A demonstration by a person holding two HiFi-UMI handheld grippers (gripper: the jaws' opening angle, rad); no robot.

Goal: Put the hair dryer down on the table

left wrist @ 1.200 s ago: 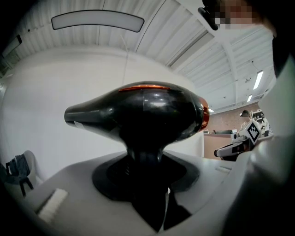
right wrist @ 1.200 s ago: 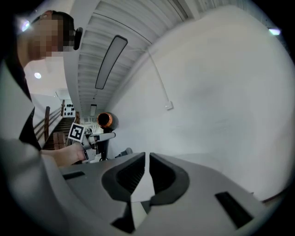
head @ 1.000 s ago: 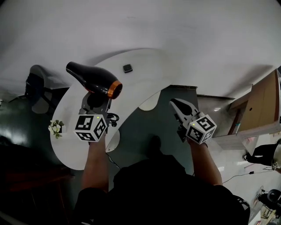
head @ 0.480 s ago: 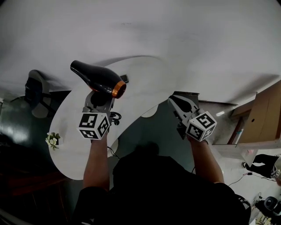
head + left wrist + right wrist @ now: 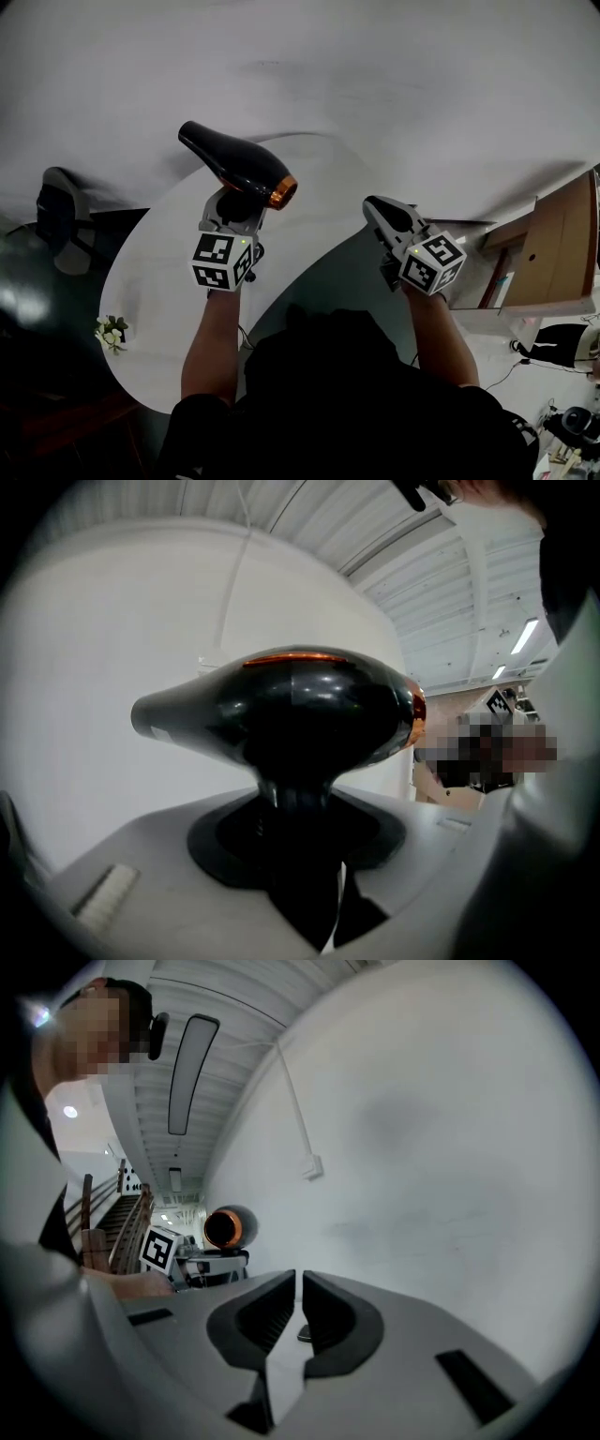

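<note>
A glossy black hair dryer (image 5: 239,167) with an orange ring at its rear end is held up over the white curved table (image 5: 169,281). My left gripper (image 5: 236,204) is shut on its handle. In the left gripper view the hair dryer (image 5: 281,719) fills the middle, nozzle pointing left, its handle clamped between the jaws. My right gripper (image 5: 382,214) hangs to the right of the table's edge, jaws together and empty. From the right gripper view the hair dryer (image 5: 228,1226) shows small at the left, orange end toward the camera.
A small bunch of white flowers (image 5: 111,330) sits on the table's near left part. A dark chair (image 5: 58,217) stands at the left beyond the table. A brown cabinet (image 5: 551,251) stands at the right. A white wall fills the background.
The left gripper with the hair dryer has shifted right in the head view. The small dark thing on the table behind it is hidden now. The right gripper has hardly moved.
</note>
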